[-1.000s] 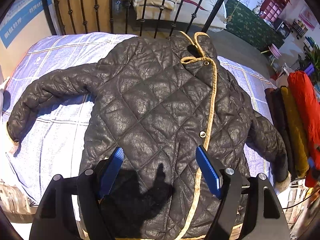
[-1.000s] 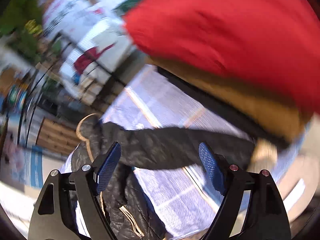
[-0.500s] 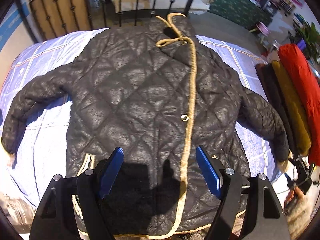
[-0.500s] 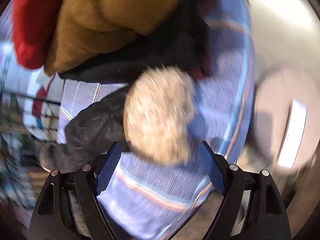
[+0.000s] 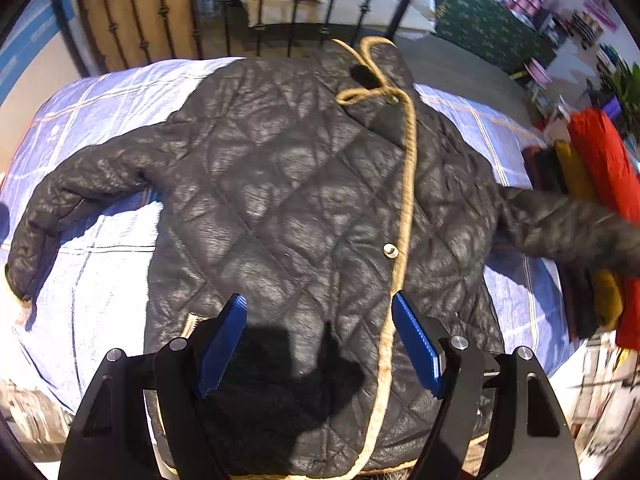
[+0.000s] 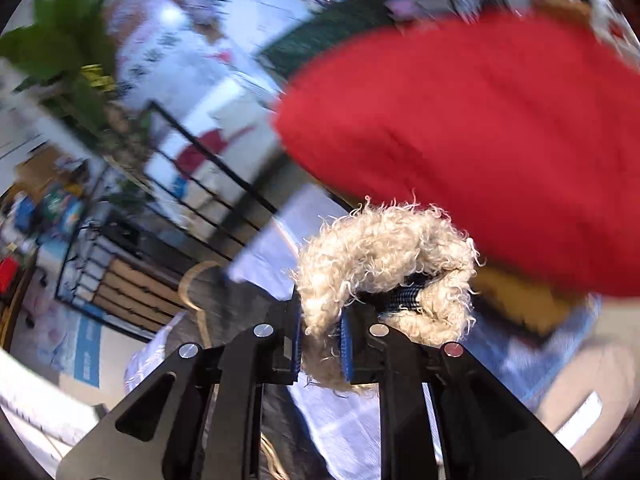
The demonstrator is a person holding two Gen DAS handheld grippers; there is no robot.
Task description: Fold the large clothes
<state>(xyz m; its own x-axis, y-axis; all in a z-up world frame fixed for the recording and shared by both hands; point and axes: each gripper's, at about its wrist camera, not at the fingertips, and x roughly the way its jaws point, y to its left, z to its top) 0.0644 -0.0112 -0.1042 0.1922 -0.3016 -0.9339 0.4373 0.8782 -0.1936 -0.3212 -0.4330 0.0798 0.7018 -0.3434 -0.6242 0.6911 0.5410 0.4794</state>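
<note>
A black quilted jacket (image 5: pixel 288 200) with tan trim lies front-up on a blue checked bed sheet (image 5: pixel 100 264). Its left sleeve (image 5: pixel 72 196) lies out on the sheet. Its right sleeve (image 5: pixel 560 224) is lifted off the bed and stretches to the right. My left gripper (image 5: pixel 320 344) is open and empty above the jacket's hem. My right gripper (image 6: pixel 320 344) is shut on the fleecy cream cuff (image 6: pixel 384 256) of the right sleeve and holds it up in the air.
A stack of folded clothes, red (image 5: pixel 604 164), mustard and dark, lies at the bed's right edge; the red one (image 6: pixel 480 140) shows close behind the cuff. A black iron bed frame (image 5: pixel 192 20) stands behind the jacket's collar. Furniture and a plant (image 6: pixel 68 44) are beyond.
My right gripper has closed on the fleecy cuff and lifted the right sleeve off the bed. The left gripper's view shifted slightly over the jacket.
</note>
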